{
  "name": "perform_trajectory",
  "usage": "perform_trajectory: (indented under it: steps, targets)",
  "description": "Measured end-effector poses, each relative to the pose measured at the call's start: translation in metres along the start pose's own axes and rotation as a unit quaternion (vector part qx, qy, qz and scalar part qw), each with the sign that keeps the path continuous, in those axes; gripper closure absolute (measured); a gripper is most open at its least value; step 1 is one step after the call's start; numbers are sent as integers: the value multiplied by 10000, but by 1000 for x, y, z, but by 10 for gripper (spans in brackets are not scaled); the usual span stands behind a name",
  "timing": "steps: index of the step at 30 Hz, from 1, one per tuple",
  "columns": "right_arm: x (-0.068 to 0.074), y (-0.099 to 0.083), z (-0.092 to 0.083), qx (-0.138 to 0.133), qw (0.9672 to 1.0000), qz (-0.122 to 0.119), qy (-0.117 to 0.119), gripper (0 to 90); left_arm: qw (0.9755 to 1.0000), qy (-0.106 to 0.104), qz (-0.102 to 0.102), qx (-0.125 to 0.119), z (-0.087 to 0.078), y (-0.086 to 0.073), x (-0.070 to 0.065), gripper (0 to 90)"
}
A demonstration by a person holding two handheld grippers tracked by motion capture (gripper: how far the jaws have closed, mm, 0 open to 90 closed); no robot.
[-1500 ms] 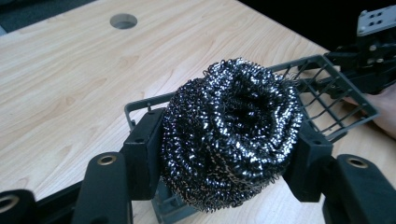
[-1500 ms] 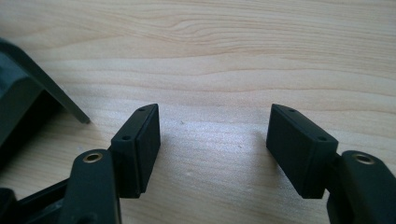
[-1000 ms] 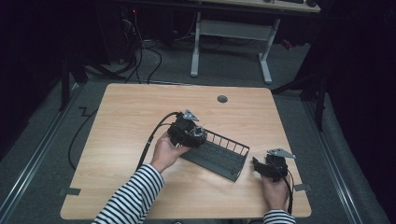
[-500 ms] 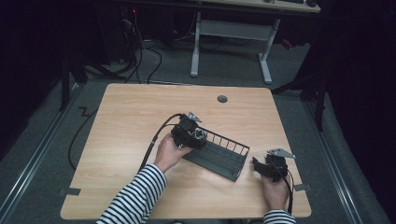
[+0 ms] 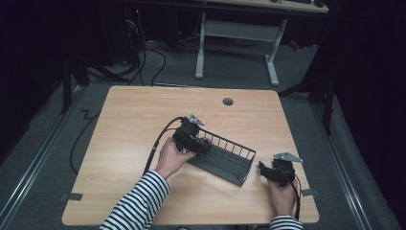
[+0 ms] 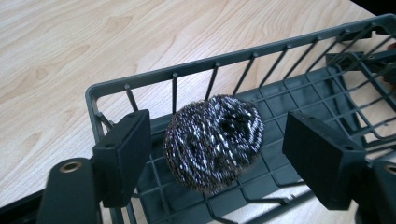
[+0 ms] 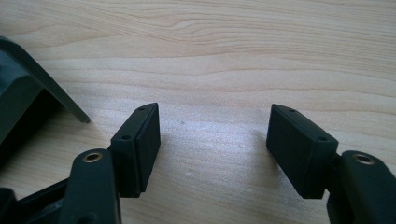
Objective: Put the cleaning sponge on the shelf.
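The left gripper (image 6: pixel 215 154) hangs over the near end of the dark wire basket (image 6: pixel 261 56), its jaws spread and just now widening. Between them sits a steel wool scourer (image 6: pixel 212 140), free of both pads, with a gap at 9 o'clock and a wider one at 3 o'clock. The scourer rests on the basket's grid floor, close to the end wall at 10 o'clock; its underside is hidden by its own bulk. The basket's far end runs off the frame at 2 o'clock, where a dark shape shows through the bars, too cut off to name.

From above, the left gripper (image 5: pixel 207 145) covers that end of the basket (image 5: pixel 230 160), so the scourer is hidden there. The left hand (image 5: pixel 171 157), in a striped sleeve, holds the gripper body, and a cable loops away toward 8 o'clock.

The right gripper (image 7: pixel 212 140) lies low over bare wood, jaws wide apart with nothing between them. A dark corner of the basket juts in at 9 o'clock. In the high view it (image 5: pixel 265 170) sits just off the basket's right end, at about 4 o'clock on the counter (image 5: pixel 134 120), the right hand (image 5: pixel 282 196) behind it.
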State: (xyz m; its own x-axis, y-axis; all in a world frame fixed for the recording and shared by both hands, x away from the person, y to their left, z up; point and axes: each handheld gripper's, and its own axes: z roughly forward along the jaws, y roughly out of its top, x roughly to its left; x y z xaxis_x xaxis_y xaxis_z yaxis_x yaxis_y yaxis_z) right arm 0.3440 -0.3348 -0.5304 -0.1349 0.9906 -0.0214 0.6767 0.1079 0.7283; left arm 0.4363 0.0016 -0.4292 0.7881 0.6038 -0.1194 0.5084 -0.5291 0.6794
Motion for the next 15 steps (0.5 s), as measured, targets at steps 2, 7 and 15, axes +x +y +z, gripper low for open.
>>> perform_trajectory:
  steps: [2,7,15]
  targets:
    - [0,0,0,1,10000,0,-2,352,10000,3,-1,-86,-5,0,0,241]
    - [0,0,0,0,10000,0,1,352,9996,4,14,-279,-16,-3,0,246]
    - [0,0,0,0,10000,0,-1,352,9985,102,-94,-523,-37,-9,8,255]
